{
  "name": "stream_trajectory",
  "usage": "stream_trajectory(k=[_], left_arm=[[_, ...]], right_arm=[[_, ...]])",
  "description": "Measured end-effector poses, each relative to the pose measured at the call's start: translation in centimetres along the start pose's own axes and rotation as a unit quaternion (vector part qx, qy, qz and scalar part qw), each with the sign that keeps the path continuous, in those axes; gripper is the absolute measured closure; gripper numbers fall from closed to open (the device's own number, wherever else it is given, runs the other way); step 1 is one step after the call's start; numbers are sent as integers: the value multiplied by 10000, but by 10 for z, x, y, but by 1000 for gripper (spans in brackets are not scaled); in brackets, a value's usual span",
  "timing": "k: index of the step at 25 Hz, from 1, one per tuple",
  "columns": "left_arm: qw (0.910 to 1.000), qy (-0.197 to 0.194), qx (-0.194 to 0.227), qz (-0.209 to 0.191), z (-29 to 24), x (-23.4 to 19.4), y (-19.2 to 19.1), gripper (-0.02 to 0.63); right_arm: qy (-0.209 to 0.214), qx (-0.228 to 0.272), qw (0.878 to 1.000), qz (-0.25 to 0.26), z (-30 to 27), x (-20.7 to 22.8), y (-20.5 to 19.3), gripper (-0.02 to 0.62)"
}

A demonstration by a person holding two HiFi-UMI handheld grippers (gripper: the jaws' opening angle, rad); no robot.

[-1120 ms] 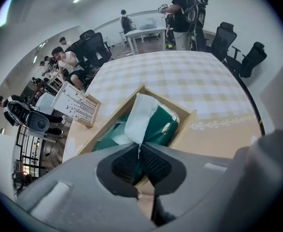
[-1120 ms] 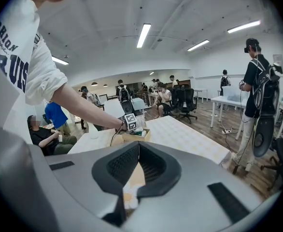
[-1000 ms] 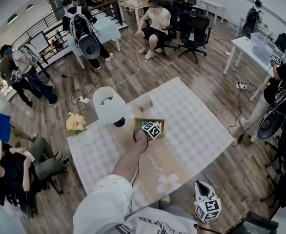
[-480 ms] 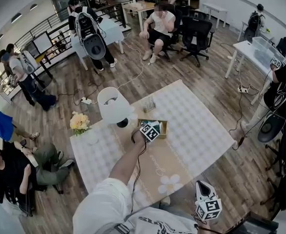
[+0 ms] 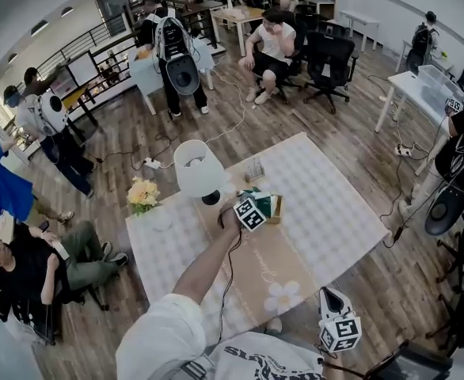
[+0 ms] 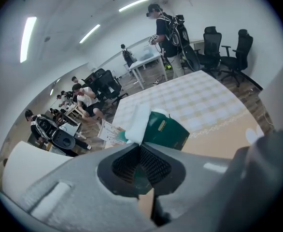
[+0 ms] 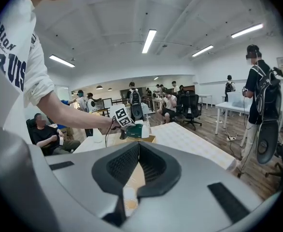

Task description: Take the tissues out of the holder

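On the checked table [image 5: 327, 212] stands a small wooden holder [image 5: 277, 213], also in the right gripper view [image 7: 142, 139]. My left gripper [image 5: 256, 206] hangs just above it, shut on a white tissue [image 6: 137, 122] that sticks out of a green tissue pack [image 6: 168, 132]. The pack [image 7: 133, 129] hangs by that tissue, raised above the holder's rim. My right gripper [image 5: 332, 303] stays low at the table's near edge, well short of the holder; its jaws [image 7: 138, 143] are shut with nothing between them.
A white-shaded lamp [image 5: 199, 167] and a yellow flower bunch [image 5: 142, 192] stand left of the holder, and a small glass rack [image 5: 253, 169] behind it. A beige runner [image 5: 279, 291] crosses the table. People, chairs and desks surround the table.
My left gripper has risen from the holder, drawing the green pack up with the tissue. The right gripper has stayed low at the near edge.
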State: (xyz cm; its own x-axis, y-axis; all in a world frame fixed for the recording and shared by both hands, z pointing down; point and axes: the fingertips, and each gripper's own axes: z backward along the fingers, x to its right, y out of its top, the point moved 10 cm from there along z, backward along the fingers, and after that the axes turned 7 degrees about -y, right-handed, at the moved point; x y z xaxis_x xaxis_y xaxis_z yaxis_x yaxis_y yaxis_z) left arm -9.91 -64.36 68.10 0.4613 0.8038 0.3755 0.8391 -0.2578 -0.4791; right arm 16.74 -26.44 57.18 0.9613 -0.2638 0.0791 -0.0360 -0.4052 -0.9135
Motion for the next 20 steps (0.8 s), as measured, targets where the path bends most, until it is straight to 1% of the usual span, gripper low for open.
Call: stream_trajectory(k=[6,11,16,20], left_arm=[[9981,275,456,-325,70,10,20,598],[9921,628,936,-551,143,9,36,598],[9836,919,1464,-513,219,9,47,598],[9772,1124,1735,-496,252,17,51,598]], right_arm=[[122,120,9998,29,7,-3,2,588],[181,210,9996,64,9,-5,3,588],[279,315,9990,127,11,-13,10,588],[345,377,9986,160,11,-11,13,588]])
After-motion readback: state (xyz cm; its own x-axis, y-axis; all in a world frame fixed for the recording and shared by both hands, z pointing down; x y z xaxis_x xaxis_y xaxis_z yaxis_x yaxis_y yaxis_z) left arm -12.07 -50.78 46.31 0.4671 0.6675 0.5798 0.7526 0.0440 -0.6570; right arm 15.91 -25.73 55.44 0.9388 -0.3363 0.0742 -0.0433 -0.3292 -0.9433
